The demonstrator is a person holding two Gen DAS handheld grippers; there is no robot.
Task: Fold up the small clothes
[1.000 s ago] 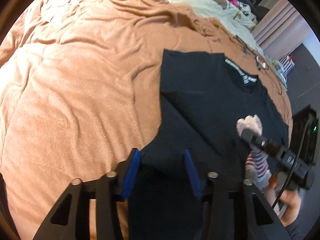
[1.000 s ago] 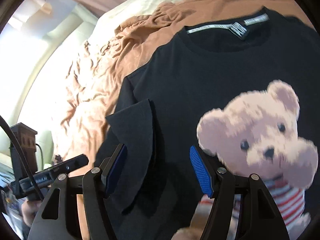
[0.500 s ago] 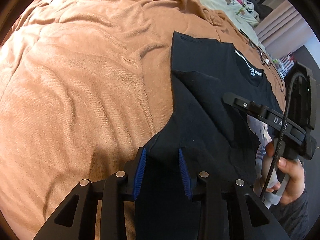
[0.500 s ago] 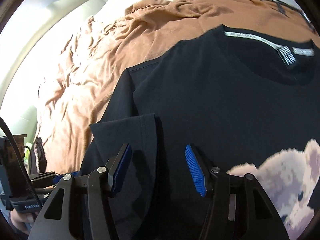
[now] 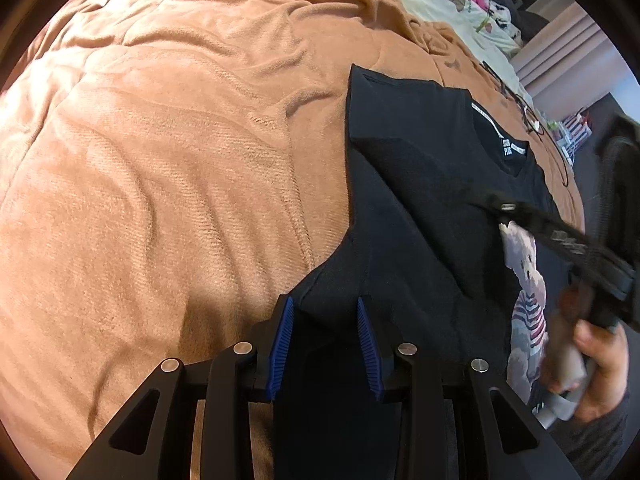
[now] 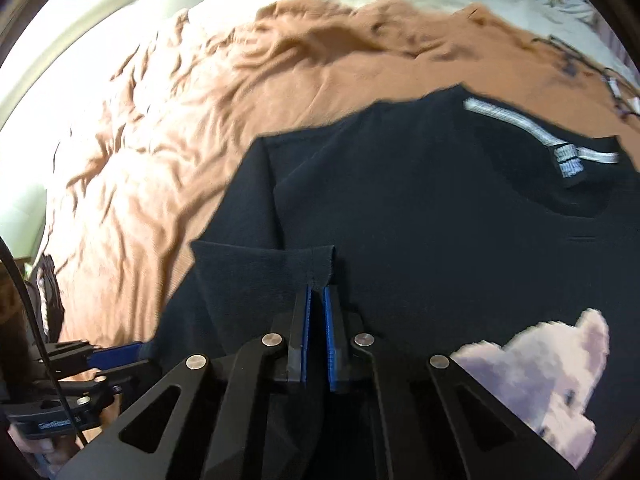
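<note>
shirt (image 6: 440, 220): black, bear print, face up on the bed
sleeve (image 6: 264, 280): folded inward over the front

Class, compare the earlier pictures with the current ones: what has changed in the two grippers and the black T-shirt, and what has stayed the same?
The right gripper moved in and closed its jaws on the folded-over sleeve of the black T-shirt; a second ago they were wide open. The left gripper narrowed slightly around the shirt's side edge. The shirt stays flat on the orange blanket, sleeve folded inward.
</note>
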